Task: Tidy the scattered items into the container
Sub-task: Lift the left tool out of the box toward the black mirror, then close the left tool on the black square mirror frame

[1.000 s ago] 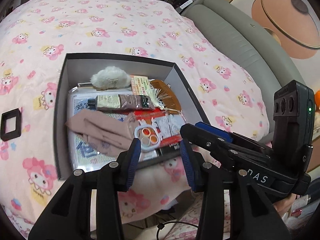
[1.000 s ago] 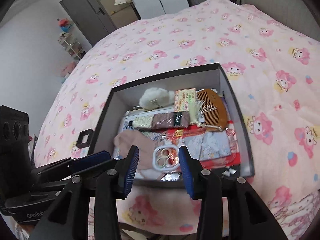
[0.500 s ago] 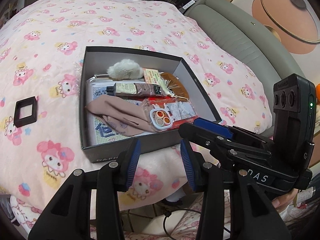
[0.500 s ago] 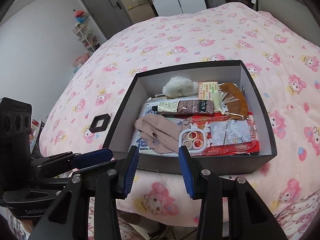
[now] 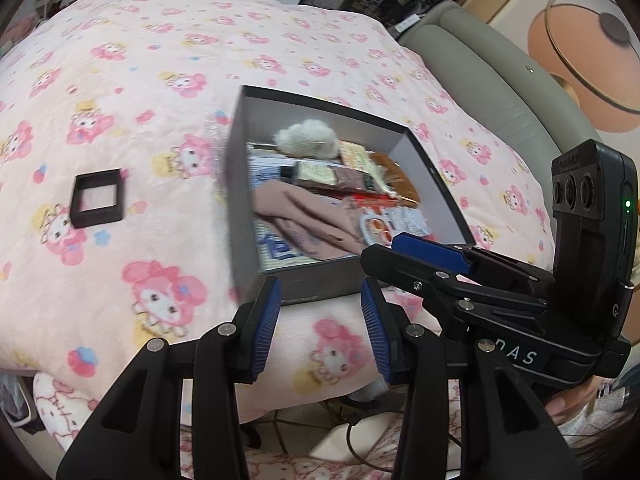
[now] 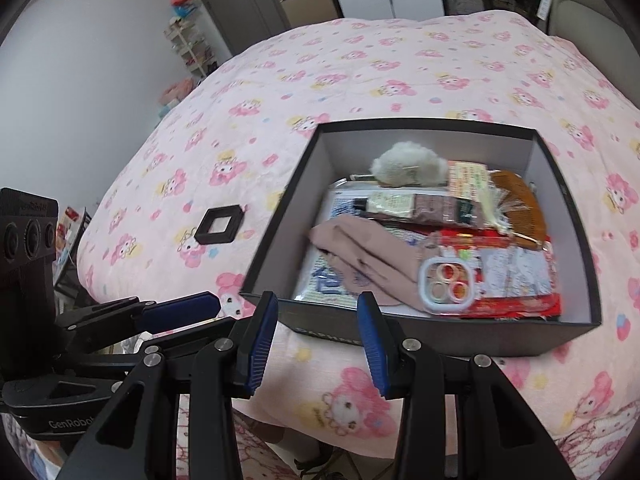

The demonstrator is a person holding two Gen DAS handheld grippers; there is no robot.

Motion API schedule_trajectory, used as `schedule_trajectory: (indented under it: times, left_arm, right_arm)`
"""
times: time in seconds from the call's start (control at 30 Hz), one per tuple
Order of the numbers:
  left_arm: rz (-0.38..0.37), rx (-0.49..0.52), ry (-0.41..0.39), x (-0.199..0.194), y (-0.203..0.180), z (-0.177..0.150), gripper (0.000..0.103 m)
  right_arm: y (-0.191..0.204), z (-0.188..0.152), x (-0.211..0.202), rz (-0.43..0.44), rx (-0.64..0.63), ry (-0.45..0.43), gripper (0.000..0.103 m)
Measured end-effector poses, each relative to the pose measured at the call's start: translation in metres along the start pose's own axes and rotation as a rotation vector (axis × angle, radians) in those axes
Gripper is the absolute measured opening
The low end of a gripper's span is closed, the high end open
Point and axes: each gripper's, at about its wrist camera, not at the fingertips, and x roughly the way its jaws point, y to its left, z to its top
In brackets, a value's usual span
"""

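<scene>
1. Left wrist view: the left tongs (image 5: 320, 328) hang over the near edge of the bed (image 5: 168, 92), blue pads apart, nothing between them.
2. Right wrist view: the right tongs (image 6: 316, 330) hang over the same near edge, pads apart and empty. The left unit shows at the lower left of this view; the right unit shows at the right of the left wrist view.
3. Container: a dark open box (image 6: 440, 330) sits on the pink patterned quilt near the near edge of the bed, just beyond both sets of tongs.
4. Box contents: a white fluffy ball (image 6: 408, 168) against the far wall, a tube (image 6: 416, 206), a brown comb (image 6: 520, 208), a folded beige cloth (image 6: 360, 256), a small case with rings (image 6: 448, 286) and red printed packets (image 6: 516, 276).
5. Outside the box: a small black square frame (image 5: 97, 198) lies flat on the quilt, well apart from the box, toward the left edge of the bed.
</scene>
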Motion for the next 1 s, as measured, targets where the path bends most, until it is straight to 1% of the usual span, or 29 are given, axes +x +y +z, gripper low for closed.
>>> schedule_trajectory:
  times: [0.23,0.4,0.47,0.63,0.73,0.77,0.83,0.97,1.0]
  left_arm:
    - [0.044,-0.045,-0.024,-0.016,0.036,-0.004,0.042]
    - [0.043,-0.099,-0.042,-0.020,0.067,-0.007,0.042]
    - [0.049,-0.124,-0.059,-0.022,0.078,-0.006,0.042]
    - [0.100,-0.193,-0.127,-0.026,0.106,0.001,0.048]
    - [0.126,-0.250,-0.161,-0.024,0.128,0.005,0.048]
    - [0.131,-0.273,-0.168,-0.022,0.138,0.006,0.048]
    - [0.135,-0.315,-0.175,-0.016,0.155,0.008,0.049]
    - [0.167,-0.408,-0.181,-0.002,0.195,0.011,0.048]
    - [0.160,-0.439,-0.181,0.001,0.206,0.012,0.048]
  right_arm:
    - [0.035,0.009,0.024,0.015,-0.049,0.025,0.037]
    - [0.057,0.014,0.042,0.007,-0.095,0.057,0.037]
    - [0.064,0.018,0.052,0.020,-0.098,0.069,0.037]
    - [0.071,0.036,0.079,0.080,-0.049,0.105,0.037]
    - [0.074,0.047,0.099,0.136,0.001,0.143,0.037]
    - [0.075,0.051,0.104,0.143,0.016,0.153,0.037]
    - [0.076,0.060,0.115,0.132,0.036,0.153,0.037]
    - [0.076,0.073,0.140,0.098,0.081,0.164,0.038]
    - [0.078,0.074,0.147,0.071,0.080,0.168,0.043]
